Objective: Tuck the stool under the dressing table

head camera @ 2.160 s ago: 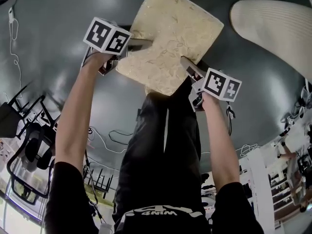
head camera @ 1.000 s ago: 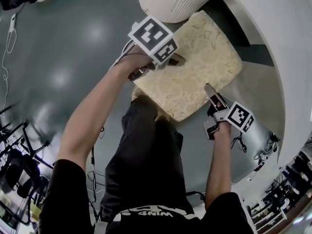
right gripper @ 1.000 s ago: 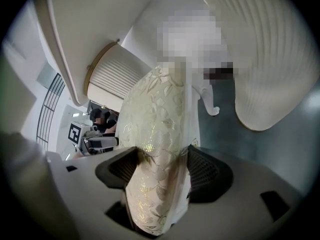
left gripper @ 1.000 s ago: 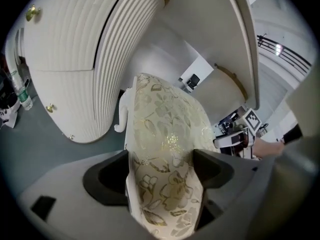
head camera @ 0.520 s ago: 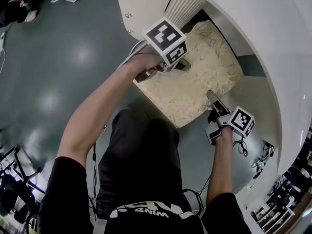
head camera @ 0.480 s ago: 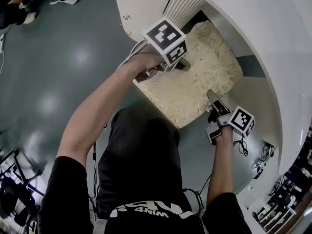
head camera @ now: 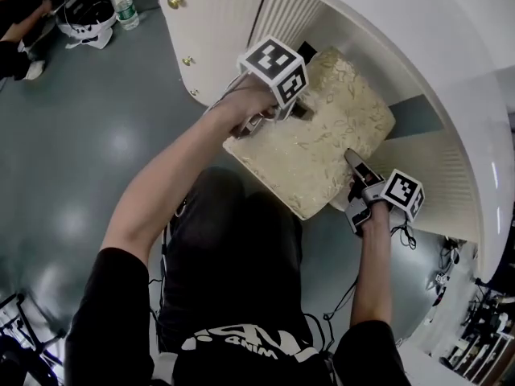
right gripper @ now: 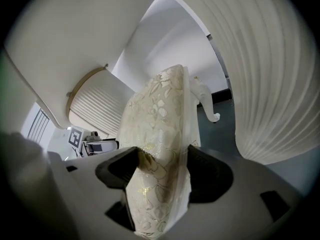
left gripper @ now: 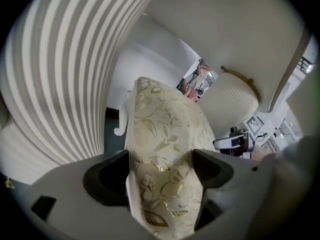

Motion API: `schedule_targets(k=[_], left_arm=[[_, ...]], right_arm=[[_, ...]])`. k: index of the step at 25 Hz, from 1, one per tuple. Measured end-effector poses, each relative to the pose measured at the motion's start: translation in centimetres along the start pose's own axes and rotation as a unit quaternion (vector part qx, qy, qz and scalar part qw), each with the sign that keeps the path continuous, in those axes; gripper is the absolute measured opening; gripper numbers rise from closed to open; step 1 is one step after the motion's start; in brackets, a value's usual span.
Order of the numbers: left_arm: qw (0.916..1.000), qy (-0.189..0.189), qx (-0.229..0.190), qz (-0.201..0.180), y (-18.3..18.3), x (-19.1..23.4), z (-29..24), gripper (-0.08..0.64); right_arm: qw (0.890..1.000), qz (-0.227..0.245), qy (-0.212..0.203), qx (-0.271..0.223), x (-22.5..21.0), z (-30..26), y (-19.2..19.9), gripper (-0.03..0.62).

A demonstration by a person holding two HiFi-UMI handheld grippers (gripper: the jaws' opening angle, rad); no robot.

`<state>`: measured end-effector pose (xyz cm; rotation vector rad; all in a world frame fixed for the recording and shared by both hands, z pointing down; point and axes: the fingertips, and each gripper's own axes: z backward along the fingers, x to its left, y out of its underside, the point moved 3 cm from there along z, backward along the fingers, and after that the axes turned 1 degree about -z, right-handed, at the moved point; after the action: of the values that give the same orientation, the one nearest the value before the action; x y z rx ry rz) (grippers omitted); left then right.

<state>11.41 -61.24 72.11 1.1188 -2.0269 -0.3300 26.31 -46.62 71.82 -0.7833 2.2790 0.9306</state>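
Note:
The stool [head camera: 314, 147] has a cream seat cushion with a gold leaf pattern and white curved legs [right gripper: 210, 104]. Its far half lies under the white dressing table [head camera: 451, 22], between the two ribbed pedestals. My left gripper [head camera: 299, 109] is shut on the cushion's left edge [left gripper: 160, 154]. My right gripper [head camera: 354, 161] is shut on the cushion's right edge [right gripper: 157, 149]. In both gripper views the cushion fills the gap between the dark pads.
A ribbed white pedestal with gold knobs [head camera: 217, 30] stands left of the stool, another ribbed pedestal [head camera: 434, 191] right of it. A water bottle [head camera: 122, 6] and a person's legs [head camera: 16, 47] are at the far left on the grey floor. Cables [head camera: 438, 272] lie at the right.
The stool has moved forward into the gap under the dressing table, with both grippers holding it. The left pedestal and table top now fill more of the head view.

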Motion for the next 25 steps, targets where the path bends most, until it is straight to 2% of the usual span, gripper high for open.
schedule_targets(k=[5, 13, 20, 25], left_arm=[[0.9999, 0.005, -0.015, 0.001, -0.8, 1.4, -1.2, 0.410], [0.9987, 0.016, -0.047, 0.006, -4.3, 3.2, -3.1, 0.410], [0.9988, 0.005, -0.047, 0.015, -8.9, 4.5, -6.3, 0.410], [0.9980, -0.006, -0.061, 0.016, -8.9, 5.0, -6.8, 0.410]], right_arm=[[1.000, 0.003, 0.010, -0.029, -0.6, -1.0, -1.0, 0.331], [0.996, 0.001, 0.007, -0.090, -1.8, -2.3, -4.7, 0.328], [0.994, -0.029, 0.012, -0.108, -4.6, -3.7, -9.5, 0.328], [0.992, -0.019, 0.016, -0.127, -5.1, -4.5, -9.9, 0.328]])
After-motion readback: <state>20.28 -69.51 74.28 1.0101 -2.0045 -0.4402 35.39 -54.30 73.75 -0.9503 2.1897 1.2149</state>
